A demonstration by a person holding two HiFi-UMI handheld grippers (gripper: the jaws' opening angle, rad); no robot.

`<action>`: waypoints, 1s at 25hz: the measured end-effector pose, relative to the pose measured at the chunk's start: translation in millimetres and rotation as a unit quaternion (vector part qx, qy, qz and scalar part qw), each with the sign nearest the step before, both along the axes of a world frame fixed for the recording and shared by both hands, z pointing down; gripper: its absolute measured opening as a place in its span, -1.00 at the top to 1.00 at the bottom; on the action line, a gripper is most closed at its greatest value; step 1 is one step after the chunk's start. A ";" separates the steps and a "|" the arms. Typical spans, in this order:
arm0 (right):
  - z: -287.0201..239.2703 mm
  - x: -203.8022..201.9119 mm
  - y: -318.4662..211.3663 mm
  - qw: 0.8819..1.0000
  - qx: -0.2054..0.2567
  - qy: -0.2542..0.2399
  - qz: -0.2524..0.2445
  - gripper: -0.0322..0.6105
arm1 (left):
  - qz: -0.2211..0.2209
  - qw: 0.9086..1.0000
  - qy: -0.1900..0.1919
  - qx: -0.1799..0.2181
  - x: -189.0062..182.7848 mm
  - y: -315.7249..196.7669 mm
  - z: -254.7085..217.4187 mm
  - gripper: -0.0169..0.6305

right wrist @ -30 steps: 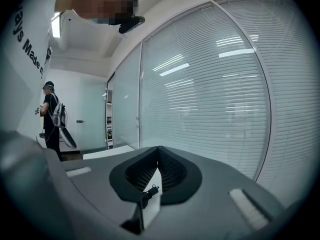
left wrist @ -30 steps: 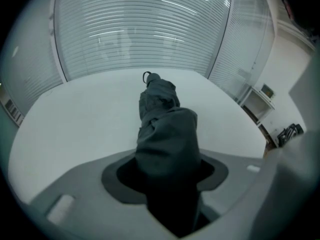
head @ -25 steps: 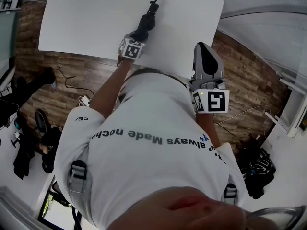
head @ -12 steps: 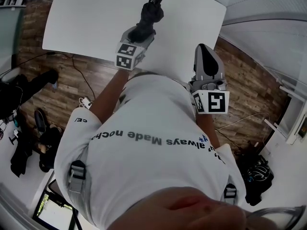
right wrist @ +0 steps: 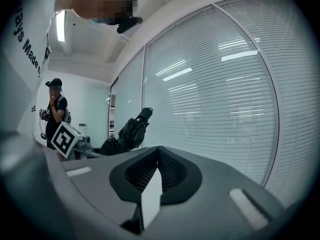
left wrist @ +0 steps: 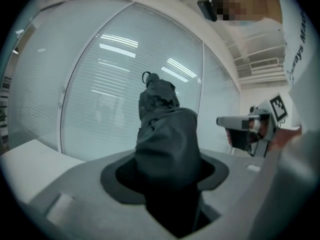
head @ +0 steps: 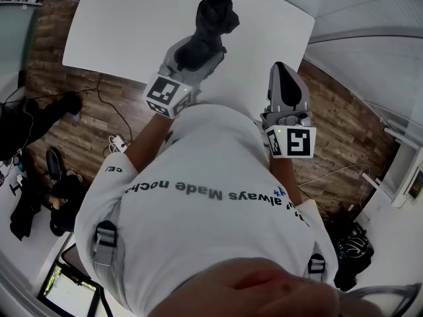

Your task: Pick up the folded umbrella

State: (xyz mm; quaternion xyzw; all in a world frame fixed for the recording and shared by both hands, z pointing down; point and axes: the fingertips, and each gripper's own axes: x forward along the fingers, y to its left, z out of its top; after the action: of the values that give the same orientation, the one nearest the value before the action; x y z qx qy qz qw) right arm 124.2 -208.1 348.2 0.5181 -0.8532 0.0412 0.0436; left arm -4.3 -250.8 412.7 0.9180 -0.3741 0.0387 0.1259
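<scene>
The folded umbrella point(head: 215, 18) is black and bundled, with a loop at its far tip. My left gripper point(head: 198, 48) is shut on its near end and holds it in the air above the white table point(head: 125, 25). In the left gripper view the umbrella point(left wrist: 167, 134) fills the gap between the jaws and points nearly level toward the glass wall. My right gripper point(head: 283, 71) hangs beside the table's near right edge, shut with nothing in it; in its own view the pads point(right wrist: 152, 184) meet. From there the umbrella point(right wrist: 127, 131) shows at the left.
Wood floor point(head: 79, 124) lies below the table's near edge, with cables point(head: 115, 137) and dark bags point(head: 39, 197) at the left. A glass wall with blinds point(right wrist: 225, 94) stands ahead. A person point(right wrist: 55, 114) stands far off at the left.
My left gripper has risen with the umbrella, lifting it off the table and tilting it toward level. The right gripper has stayed where it was.
</scene>
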 end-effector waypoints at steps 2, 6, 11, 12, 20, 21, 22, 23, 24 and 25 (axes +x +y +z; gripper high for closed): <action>-1.4 1.1 0.2 1.000 0.003 0.001 -0.001 0.89 | 0.001 1.000 0.012 0.027 0.2 6.4 -19.0 0.18; -4.1 2.8 4.0 1.000 0.007 0.003 -0.001 0.90 | 0.008 0.996 0.031 0.082 -1.0 23.9 -54.3 0.18; -8.7 3.4 6.9 1.000 0.008 0.003 -0.003 0.89 | 0.008 0.992 0.051 0.115 -3.5 35.5 -80.9 0.18; -8.6 3.7 7.7 1.000 0.007 0.004 -0.005 0.89 | 0.008 0.992 0.052 0.117 -3.1 36.7 -82.4 0.18; -3.6 1.8 14.8 1.000 0.002 0.014 -0.010 0.89 | 0.013 0.991 0.047 0.122 -1.3 44.3 -81.9 0.17; -4.0 2.1 15.7 1.000 0.003 0.014 -0.011 0.89 | 0.014 0.991 0.046 0.122 -0.7 45.3 -82.1 0.17; -4.3 2.2 16.9 1.000 0.002 0.015 -0.011 0.89 | 0.015 0.991 0.046 0.122 -0.2 46.7 -82.6 0.17; -4.4 2.0 17.9 1.000 0.002 0.015 -0.011 0.89 | 0.015 0.991 0.047 0.122 -0.2 47.9 -83.3 0.17; -4.1 1.2 18.6 1.000 0.001 0.015 -0.011 0.89 | 0.016 0.991 0.047 0.123 -0.8 48.7 -83.8 0.17; -3.7 0.0 18.6 1.000 0.000 0.015 -0.011 0.89 | 0.016 0.991 0.047 0.124 -1.9 49.0 -83.9 0.17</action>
State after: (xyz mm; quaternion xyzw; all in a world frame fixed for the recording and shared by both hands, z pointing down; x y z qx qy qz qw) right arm 124.2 -189.4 344.6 0.5089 -0.8583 0.0327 0.0563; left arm -6.2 -201.7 328.8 0.9332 -0.3550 -0.0489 0.0280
